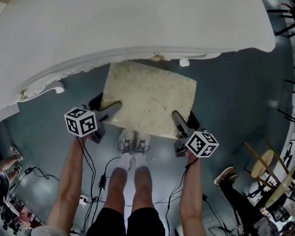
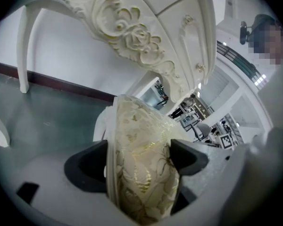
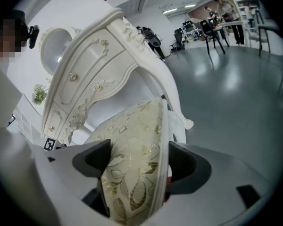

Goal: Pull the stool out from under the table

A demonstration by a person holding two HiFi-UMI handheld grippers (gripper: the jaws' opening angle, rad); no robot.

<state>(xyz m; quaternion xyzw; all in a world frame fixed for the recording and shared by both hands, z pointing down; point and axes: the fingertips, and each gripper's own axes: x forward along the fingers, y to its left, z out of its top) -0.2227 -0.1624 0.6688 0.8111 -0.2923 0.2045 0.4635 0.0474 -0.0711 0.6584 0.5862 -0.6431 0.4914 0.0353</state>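
We grip the stool on both sides, just in front of the bench.

In the head view, the stool (image 1: pixel 150 97) stands on the grey floor (image 1: pixel 236 97) with its cream seat almost wholly clear of the white bench (image 1: pixel 113 18). Only its far edge lies at the bench's front rim. The left gripper (image 1: pixel 110 111) and the right gripper (image 1: pixel 178 119) hold the seat's two corners farthest from the bench, and our shoes (image 1: pixel 133 141) stand between them. In the left gripper view, both dark fingers (image 2: pixel 87 166) press against the gold-patterned cushion edge, clamped on it, and the bench's carved front rises beyond. In the right gripper view, the fingers (image 3: pixel 188 166) likewise pinch the cushion edge, with the bench's curved leg just behind.
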